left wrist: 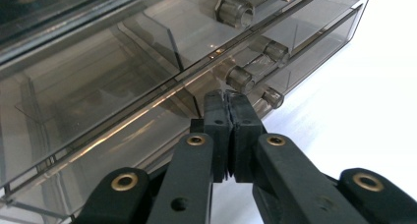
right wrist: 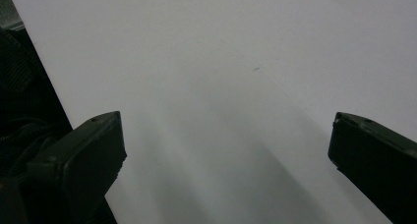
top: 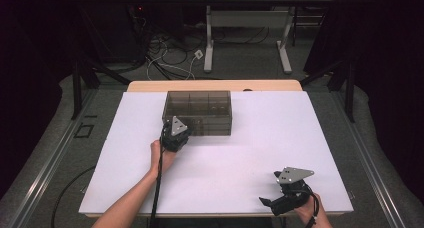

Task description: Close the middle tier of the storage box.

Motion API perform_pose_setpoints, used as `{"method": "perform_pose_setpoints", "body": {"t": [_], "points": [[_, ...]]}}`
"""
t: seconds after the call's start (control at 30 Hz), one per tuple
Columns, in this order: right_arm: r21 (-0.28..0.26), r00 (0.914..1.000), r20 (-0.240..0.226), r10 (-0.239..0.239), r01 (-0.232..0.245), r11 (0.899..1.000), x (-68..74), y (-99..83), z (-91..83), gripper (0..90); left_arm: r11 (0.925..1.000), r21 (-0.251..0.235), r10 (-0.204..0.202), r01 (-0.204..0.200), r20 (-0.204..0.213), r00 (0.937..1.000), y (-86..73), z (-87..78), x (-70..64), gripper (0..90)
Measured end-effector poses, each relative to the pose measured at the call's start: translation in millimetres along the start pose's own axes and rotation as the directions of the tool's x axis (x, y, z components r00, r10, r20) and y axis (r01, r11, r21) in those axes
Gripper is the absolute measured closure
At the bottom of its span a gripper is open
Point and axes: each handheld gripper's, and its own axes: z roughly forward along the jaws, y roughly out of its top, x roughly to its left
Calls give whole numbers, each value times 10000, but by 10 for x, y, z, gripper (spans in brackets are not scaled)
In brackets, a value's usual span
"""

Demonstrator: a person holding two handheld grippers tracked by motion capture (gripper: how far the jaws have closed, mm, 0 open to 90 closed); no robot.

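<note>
A smoky clear plastic drawer box point(top: 199, 108) stands on the white table top point(top: 260, 138), at the back and left of centre. In the left gripper view its drawer fronts point(left wrist: 123, 86) carry round knobs point(left wrist: 239, 78). My left gripper point(top: 178, 133) is at the box's front left corner. Its jaws are shut, pressed flat together, with the tips point(left wrist: 227, 100) right against a lower drawer front just left of a knob. Nothing shows between them. My right gripper point(top: 272, 202) is near the table's front right edge, open point(right wrist: 226, 150) over bare white surface.
Beside the box's right end the white surface point(left wrist: 373, 86) stretches away. The table's near edge point(right wrist: 34, 62) runs close along the right gripper's left jaw. Beyond the table are a desk frame point(top: 245, 23), loose cables point(top: 170, 63) on the floor and dark stands.
</note>
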Motion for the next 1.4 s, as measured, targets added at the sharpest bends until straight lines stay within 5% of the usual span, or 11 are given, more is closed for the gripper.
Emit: {"method": "perform_pose_setpoints", "body": {"t": [0.27,0.53,0.67,0.73,1.03,1.4], "points": [[-16,10000,38,-68,68,10000,19,6,7,2,9997,160,178,-185,421,9990,34,-90,-39,673],[-72,9999,111,-70,70,9999,28,12,-8,2,9948,993,141,-238,965,9952,42,-220,-34,350],[-21,9999,105,-73,73,10000,25,11,-4,2,9919,1252,35,-194,1257,9921,51,-294,-27,284],[-5,9999,114,-96,96,10000,25,9,-3,2,9915,1298,-27,-120,1129,9936,52,-329,-28,169],[-43,9998,153,-85,86,10000,26,9,-11,2,9861,1651,-429,174,1524,9874,53,-479,-44,0],[-20,9998,122,-124,124,9999,26,12,-6,2,9817,1891,-101,-209,1616,9868,33,-717,-206,0]]}}
